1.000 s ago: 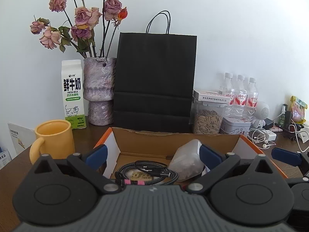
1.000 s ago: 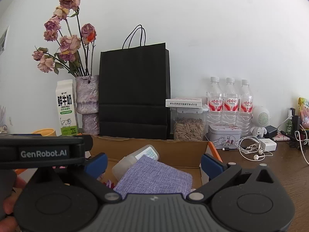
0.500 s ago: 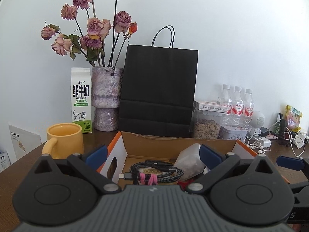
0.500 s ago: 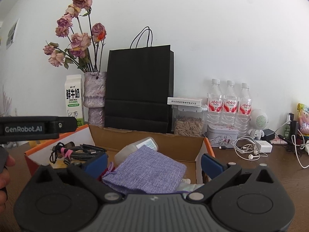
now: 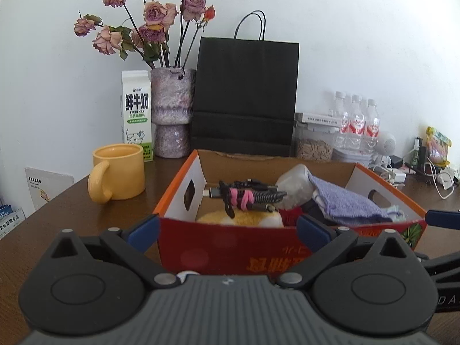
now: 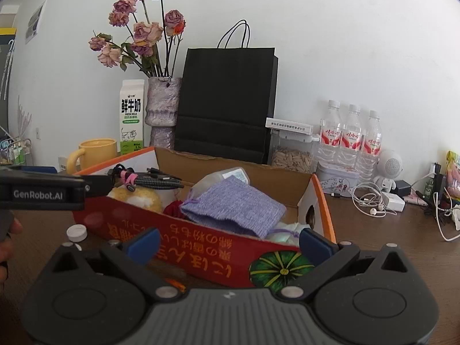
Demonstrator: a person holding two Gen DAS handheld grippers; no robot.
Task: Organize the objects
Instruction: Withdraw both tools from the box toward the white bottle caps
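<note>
A red and orange cardboard box (image 5: 230, 247) sits on a dark wooden table (image 5: 72, 218), its front panel printed with upside-down yellow Chinese characters and a green pumpkin picture (image 6: 280, 268). Packed inside are a braided cable bundle (image 5: 247, 194) tied with pink bands, a purple fabric pouch (image 6: 233, 207), a translucent plastic container (image 5: 293, 181), a yellow plush item (image 5: 241, 218) and something red that cannot be made out.

The left gripper (image 5: 228, 230) and the right gripper (image 6: 228, 243) both hover just in front of the box's near wall, each with its blue-padded fingers spread apart and nothing between them. In the right wrist view, the left tool's side reads "GenRobot.AI".

Against the white wall stand a milk carton (image 5: 136, 115) labelled "FRESH MILK" under large Chinese characters, a purple vase (image 5: 172, 115) of dried roses, a black paper bag (image 5: 244, 97), a clear jar of seeds (image 6: 291, 156) and 3 water bottles (image 6: 349, 136) with red labels. A yellow mug (image 5: 118, 172) stands left of the box. A white bottle cap (image 6: 76, 233) lies on the table just beside the box.
</note>
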